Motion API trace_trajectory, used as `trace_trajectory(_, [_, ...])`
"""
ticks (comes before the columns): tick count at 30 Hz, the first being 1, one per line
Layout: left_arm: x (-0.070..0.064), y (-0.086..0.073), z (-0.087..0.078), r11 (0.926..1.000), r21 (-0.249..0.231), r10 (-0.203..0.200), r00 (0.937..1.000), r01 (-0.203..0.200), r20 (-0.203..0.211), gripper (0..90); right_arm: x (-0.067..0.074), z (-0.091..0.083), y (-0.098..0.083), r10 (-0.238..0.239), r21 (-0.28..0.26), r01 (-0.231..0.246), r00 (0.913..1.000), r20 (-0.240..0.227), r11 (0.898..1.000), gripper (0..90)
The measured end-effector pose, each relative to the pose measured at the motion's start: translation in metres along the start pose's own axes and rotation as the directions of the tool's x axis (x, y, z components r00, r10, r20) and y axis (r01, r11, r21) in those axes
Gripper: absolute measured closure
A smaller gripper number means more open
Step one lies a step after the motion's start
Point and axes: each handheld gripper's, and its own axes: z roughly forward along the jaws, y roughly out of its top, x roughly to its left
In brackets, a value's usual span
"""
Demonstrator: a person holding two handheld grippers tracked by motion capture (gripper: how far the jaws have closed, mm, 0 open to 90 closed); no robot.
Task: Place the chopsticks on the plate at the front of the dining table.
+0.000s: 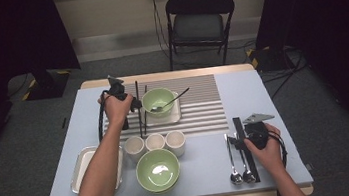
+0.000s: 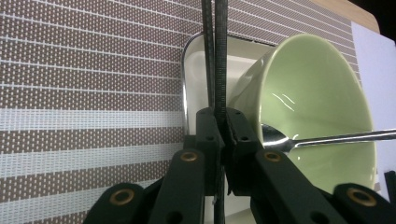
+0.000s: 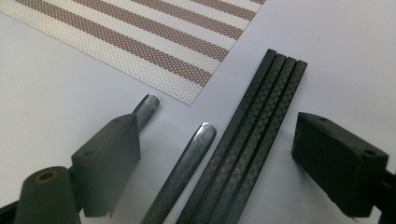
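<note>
My left gripper (image 1: 134,104) is shut on a pair of black chopsticks (image 1: 140,120), which stand nearly upright over the striped placemat (image 1: 203,104). In the left gripper view the chopsticks (image 2: 215,56) run up from between the closed jaws. Just right of them a green bowl (image 2: 317,88) with a metal spoon (image 2: 327,138) in it sits on a white square plate (image 2: 194,70). My right gripper (image 1: 239,139) hovers open at the table's right. A bundle of black chopsticks (image 3: 252,140) and a spoon handle (image 3: 187,163) lie between its jaws, untouched. A second spoon handle (image 3: 146,107) lies by the left jaw.
Three white cups (image 1: 155,141) stand in a row in front of the placemat, with stacked green bowls (image 1: 158,169) nearer the front edge. A white tray (image 1: 83,167) lies front left under the forearm. Two spoons (image 1: 233,164) lie beside the right-hand chopsticks. A folding chair (image 1: 199,22) stands beyond the table.
</note>
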Motion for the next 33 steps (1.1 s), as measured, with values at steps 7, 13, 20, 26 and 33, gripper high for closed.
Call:
trace_trajectory(7, [0.001, -0.002, 0.005, 0.9996, -0.007, -0.026, 0.9996, 0.026, -0.012, 85.6, 0.000, 0.000, 0.000, 0.001, 0.000, -0.001, 1.0000, 0.000, 1.000, 14.2])
trace_trajectory(13, [0.003, -0.002, 0.006, 0.9999, 0.005, -0.013, 0.9998, 0.013, -0.013, 85.6, 0.000, 0.000, 0.000, 0.001, 0.000, -0.001, 1.0000, 0.000, 1.000, 14.2])
trace_trajectory(20, [0.005, -0.003, 0.008, 0.9997, 0.023, -0.008, 0.9998, 0.009, -0.015, 85.5, 0.000, 0.000, 0.000, 0.001, 0.000, -0.001, 1.0000, 0.000, 1.000, 14.2])
trace_trajectory(26, [0.006, -0.003, 0.011, 0.9993, 0.022, -0.029, 0.9994, 0.029, -0.018, 85.3, 0.000, 0.000, 0.000, 0.000, 0.000, 0.000, 1.0000, 0.000, 1.000, 14.2])
trace_trajectory(33, [0.007, -0.004, 0.013, 0.9993, 0.029, -0.022, 0.9994, 0.023, -0.025, 85.2, 0.000, 0.000, 0.000, 0.000, 0.000, 0.000, 1.0000, 0.000, 1.000, 14.2])
